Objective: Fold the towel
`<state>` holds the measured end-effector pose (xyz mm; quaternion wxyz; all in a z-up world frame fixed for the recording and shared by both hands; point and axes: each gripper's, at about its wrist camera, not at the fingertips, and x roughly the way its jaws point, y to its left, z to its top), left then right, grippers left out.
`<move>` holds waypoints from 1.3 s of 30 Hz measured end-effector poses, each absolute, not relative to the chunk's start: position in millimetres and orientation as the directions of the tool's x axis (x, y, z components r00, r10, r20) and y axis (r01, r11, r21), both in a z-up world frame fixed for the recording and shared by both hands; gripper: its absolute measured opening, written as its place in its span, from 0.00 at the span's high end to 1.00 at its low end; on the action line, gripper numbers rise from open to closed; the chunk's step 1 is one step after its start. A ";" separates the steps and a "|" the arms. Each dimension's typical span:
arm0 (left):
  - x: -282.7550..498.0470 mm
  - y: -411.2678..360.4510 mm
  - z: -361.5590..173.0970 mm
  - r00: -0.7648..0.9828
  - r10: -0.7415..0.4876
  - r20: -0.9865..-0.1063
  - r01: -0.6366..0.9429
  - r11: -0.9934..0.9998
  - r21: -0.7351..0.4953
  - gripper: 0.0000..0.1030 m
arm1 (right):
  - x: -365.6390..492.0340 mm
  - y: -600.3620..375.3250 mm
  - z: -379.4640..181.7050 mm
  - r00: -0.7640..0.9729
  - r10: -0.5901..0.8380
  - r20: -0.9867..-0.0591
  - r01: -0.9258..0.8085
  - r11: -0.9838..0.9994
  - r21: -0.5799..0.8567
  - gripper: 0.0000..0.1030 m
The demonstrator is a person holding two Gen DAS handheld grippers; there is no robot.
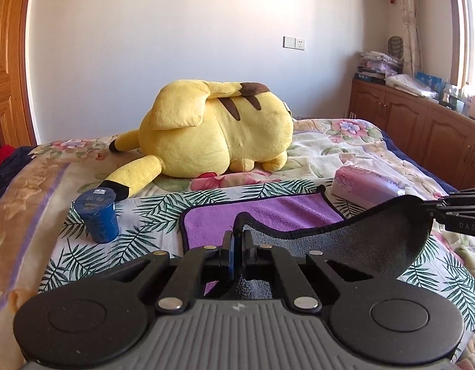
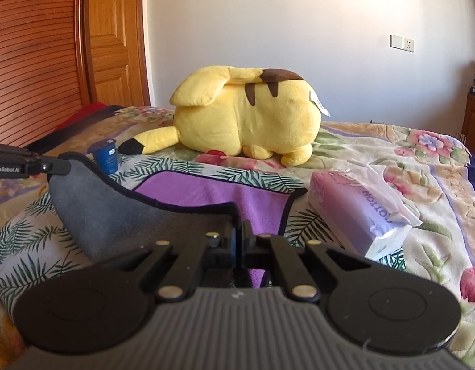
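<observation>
A towel, purple on one side [image 1: 262,212] and grey on the other [image 1: 361,240], with a dark hem, lies on the bed. Its near edge is lifted so the grey underside faces me. My left gripper [image 1: 237,237] is shut on the near left corner of the towel. My right gripper [image 2: 239,228] is shut on the near right corner; the right gripper also shows at the right edge of the left wrist view [image 1: 435,206]. The towel [image 2: 206,191] sags between the two grippers. The left gripper's tip [image 2: 57,166] shows at the left of the right wrist view.
A blue cup [image 1: 98,215] stands left of the towel. A lilac tissue pack [image 1: 367,185] lies to its right. A big yellow plush toy [image 1: 219,129] lies behind it on the floral bedspread [image 1: 345,141]. Wooden cabinets [image 1: 422,129] stand at right, a wooden wardrobe [image 2: 52,46] at left.
</observation>
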<state>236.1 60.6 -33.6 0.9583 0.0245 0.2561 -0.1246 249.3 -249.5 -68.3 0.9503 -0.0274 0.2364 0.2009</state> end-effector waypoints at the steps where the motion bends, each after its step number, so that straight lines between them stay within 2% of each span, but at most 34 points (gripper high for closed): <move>1: 237.0 60.4 -33.1 0.838 -0.228 -0.496 0.253 0.967 -0.015 1.00 | 251.0 -249.3 -67.7 0.808 0.369 -0.460 -0.395 0.918 0.043 0.97; 33: 312.1 65.0 -18.0 0.874 -0.183 -0.450 0.227 0.973 0.044 1.00 | 321.3 -237.0 -45.4 0.847 0.347 -0.402 -0.395 0.918 -0.040 0.97; 39: 332.8 59.8 -23.4 0.879 -0.166 -0.447 0.237 0.966 0.107 1.00 | 339.8 -232.9 -52.2 0.852 0.335 -0.402 -0.387 0.920 -0.053 0.97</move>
